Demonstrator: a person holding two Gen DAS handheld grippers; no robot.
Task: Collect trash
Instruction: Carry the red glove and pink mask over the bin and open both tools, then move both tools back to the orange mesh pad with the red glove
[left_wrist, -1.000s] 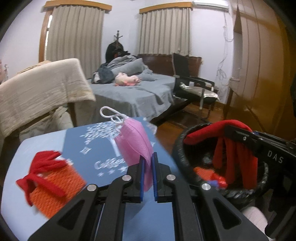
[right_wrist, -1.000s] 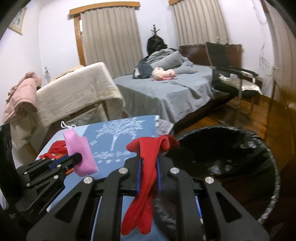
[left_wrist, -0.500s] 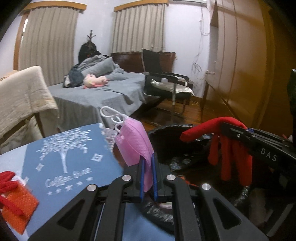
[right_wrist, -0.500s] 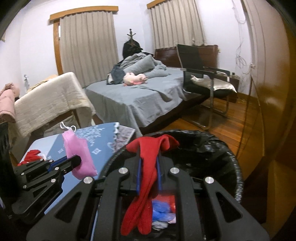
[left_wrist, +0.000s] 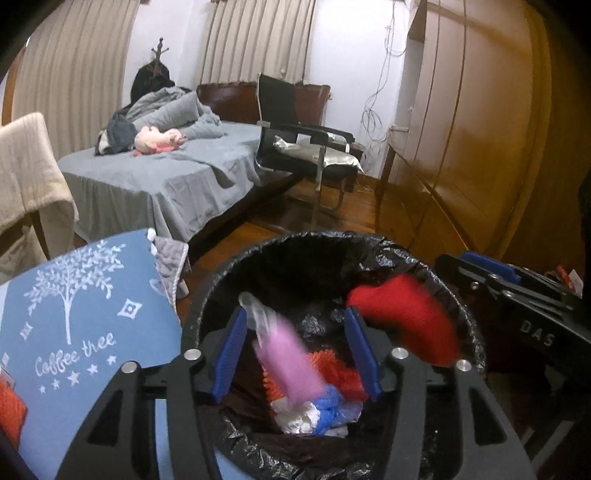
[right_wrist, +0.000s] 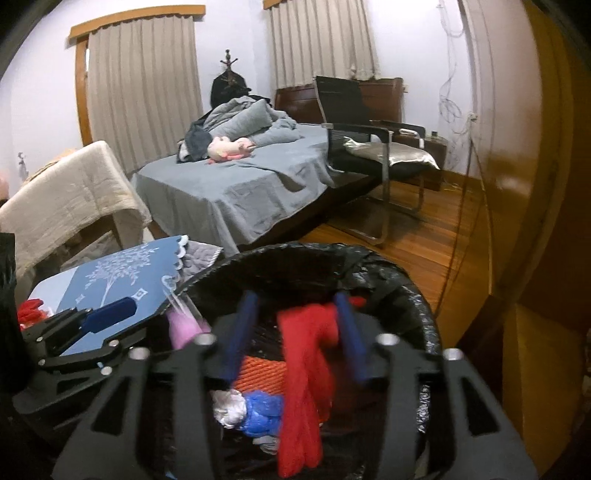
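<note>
A black-lined trash bin (left_wrist: 413, 254) (right_wrist: 424, 306) stands right under both grippers. My left gripper (left_wrist: 297, 350) is open over it, and a blurred pink face mask (left_wrist: 286, 360) falls loose between its blue pads (left_wrist: 231, 356). My right gripper (right_wrist: 293, 332) is open too, and a red cloth (right_wrist: 304, 373) (left_wrist: 406, 317) drops free between its pads into the bin. Orange mesh (left_wrist: 332, 373), blue plastic (right_wrist: 260, 410) and white scraps (left_wrist: 295, 415) lie in the bin's bottom. The mask also shows in the right wrist view (right_wrist: 183, 325).
A table with a blue "Coffee tree" cloth (left_wrist: 77, 317) (right_wrist: 110, 277) adjoins the bin's left; an orange-red item (left_wrist: 11, 410) lies on its near left. Behind are a grey bed (right_wrist: 240, 188), a black chair (left_wrist: 306, 147), a draped chair (right_wrist: 62, 195), a wooden wardrobe (left_wrist: 498, 129).
Both grippers moved over the bin and opened. The pink mask and the red cloth, held before, are now loose and falling into the bin.
</note>
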